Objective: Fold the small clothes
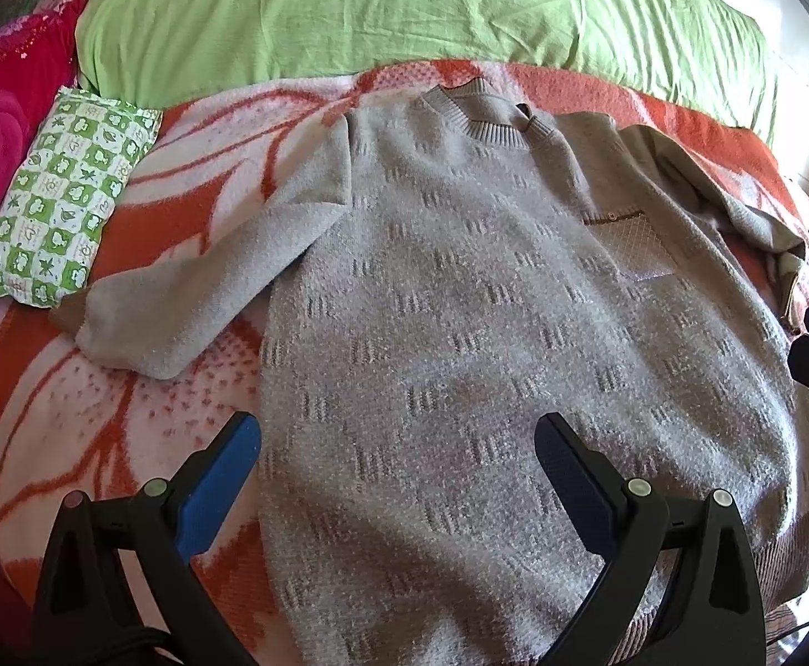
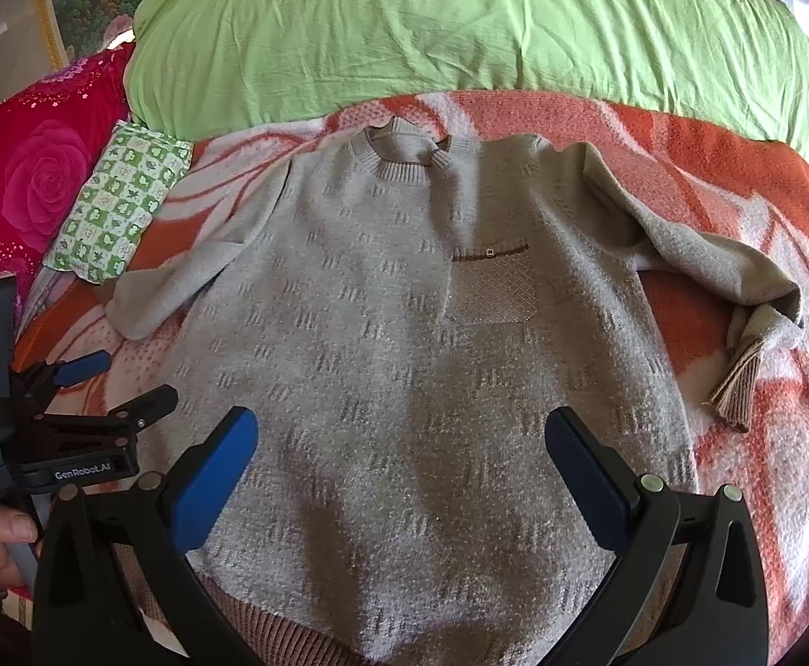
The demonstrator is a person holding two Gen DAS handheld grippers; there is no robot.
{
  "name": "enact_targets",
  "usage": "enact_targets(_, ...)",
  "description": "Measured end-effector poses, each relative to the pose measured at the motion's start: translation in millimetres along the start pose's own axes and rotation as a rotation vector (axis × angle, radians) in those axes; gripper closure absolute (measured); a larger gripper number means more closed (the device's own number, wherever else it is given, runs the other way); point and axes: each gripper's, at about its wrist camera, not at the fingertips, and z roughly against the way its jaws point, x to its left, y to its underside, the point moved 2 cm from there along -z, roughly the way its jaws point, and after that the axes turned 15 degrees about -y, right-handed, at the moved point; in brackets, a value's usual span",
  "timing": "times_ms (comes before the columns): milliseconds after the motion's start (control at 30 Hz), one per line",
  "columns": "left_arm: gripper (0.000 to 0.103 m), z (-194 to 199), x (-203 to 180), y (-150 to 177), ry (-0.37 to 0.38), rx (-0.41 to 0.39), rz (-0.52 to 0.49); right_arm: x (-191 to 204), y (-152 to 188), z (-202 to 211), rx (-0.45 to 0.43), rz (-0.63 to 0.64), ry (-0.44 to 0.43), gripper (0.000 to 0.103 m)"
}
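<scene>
surface: orange-white blanket [image 2: 737,177] | green quilt [image 2: 460,28] behind | sweater [image 2: 404,361] flat | both grippers' fingers wide

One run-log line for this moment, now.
sweater: flat, unfolded on blanket | left claw: open, empty | right claw: open, empty

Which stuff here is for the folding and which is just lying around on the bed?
For the folding:
grey sweater
left gripper
right gripper

Just lying around:
green checked pillow
red rose cushion
green sheet
orange blanket
</scene>
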Motion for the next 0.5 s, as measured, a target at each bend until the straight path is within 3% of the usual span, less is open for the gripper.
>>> enact_targets(500, 0.004, -6, -15, 1, 0.009, 0.03, -0.011, -7, 3, 1, 0.002, 0.002, 0.002, 0.0)
